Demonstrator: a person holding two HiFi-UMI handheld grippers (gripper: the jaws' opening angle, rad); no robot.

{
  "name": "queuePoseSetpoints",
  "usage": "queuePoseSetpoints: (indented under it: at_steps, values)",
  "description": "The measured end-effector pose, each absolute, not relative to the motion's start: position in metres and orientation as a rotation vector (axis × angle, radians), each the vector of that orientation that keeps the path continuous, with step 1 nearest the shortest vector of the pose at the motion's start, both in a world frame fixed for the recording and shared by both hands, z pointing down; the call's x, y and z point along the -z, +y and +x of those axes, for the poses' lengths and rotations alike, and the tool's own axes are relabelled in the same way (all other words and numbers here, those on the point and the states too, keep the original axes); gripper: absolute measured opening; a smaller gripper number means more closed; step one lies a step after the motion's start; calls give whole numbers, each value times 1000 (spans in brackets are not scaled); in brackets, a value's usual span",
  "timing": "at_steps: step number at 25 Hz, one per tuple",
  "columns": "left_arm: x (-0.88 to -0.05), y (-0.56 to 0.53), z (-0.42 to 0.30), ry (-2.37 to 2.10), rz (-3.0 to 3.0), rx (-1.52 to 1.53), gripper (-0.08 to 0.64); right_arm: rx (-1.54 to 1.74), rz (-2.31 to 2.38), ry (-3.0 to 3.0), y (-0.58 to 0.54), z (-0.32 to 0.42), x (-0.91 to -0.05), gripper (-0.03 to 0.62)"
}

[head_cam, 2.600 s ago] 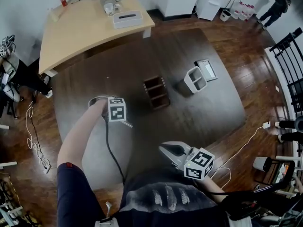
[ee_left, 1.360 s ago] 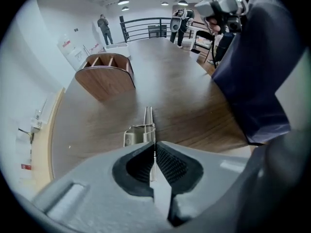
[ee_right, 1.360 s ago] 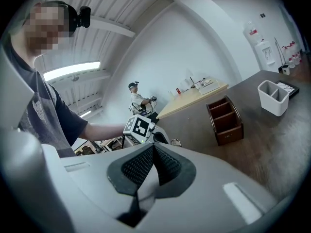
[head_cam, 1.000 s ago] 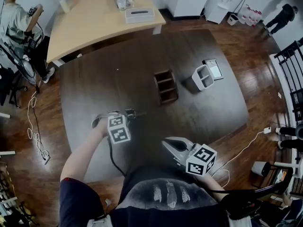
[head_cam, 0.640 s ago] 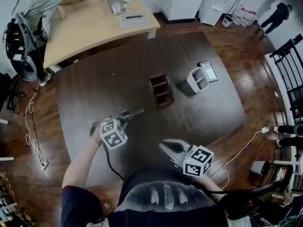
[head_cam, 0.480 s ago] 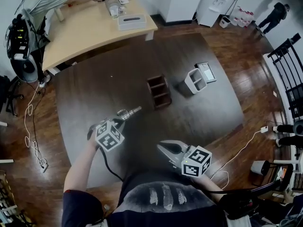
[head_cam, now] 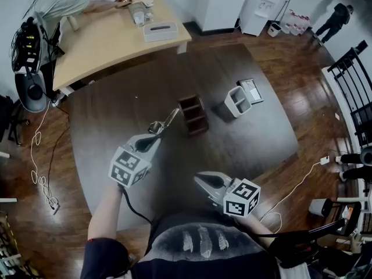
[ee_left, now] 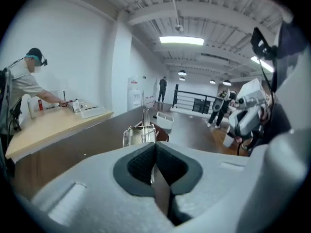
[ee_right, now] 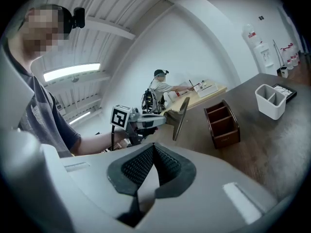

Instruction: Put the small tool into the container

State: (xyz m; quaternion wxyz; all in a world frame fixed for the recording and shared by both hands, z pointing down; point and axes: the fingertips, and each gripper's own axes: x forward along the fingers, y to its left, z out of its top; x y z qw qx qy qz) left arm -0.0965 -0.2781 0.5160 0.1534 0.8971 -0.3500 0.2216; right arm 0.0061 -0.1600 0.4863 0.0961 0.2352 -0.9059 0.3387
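Note:
My left gripper (head_cam: 153,132) is shut on a small metal tool (head_cam: 165,122) and holds it in the air above the dark table (head_cam: 116,103). The tool's tip points toward the brown wooden compartment container (head_cam: 192,114) just ahead of it. In the left gripper view the tool (ee_left: 141,132) sticks out of the gripper (ee_left: 155,159), whose pads press on it. My right gripper (head_cam: 203,182) hangs near my body, shut and empty. The right gripper view shows its jaws (ee_right: 154,152) together, with the left gripper (ee_right: 163,120), the tool (ee_right: 181,115) and the brown container (ee_right: 222,123) beyond.
A white two-part bin (head_cam: 236,101) and a flat tablet (head_cam: 251,89) lie right of the brown container. A light wooden table (head_cam: 110,31) stands at the back left with a person (head_cam: 52,4) at it. Cables (head_cam: 40,173) trail on the floor to the left.
My left gripper has lifted off the table with the tool, rolled, and moved up and forward toward the brown container. The right gripper has stayed put.

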Motion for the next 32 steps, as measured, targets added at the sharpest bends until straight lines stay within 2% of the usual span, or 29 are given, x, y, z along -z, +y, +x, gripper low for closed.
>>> queuePoseSetpoints:
  at_steps: [3, 9, 20, 32]
  values:
    - [-498, -295, -85, -1047, 2562, -466, 3, -996, 679, -2691, -162, 9, -485, 2]
    - [-480, -319, -54, -1064, 2613, -361, 3, -984, 648, -2704, -171, 26, -482, 2]
    - [-480, -376, -10, -1193, 2590, -323, 3, -1002, 626, -2725, -200, 78, -483, 2]
    - [-506, -433, 3, -1345, 2525, -370, 3, -1067, 639, -2719, -224, 120, -494, 2]
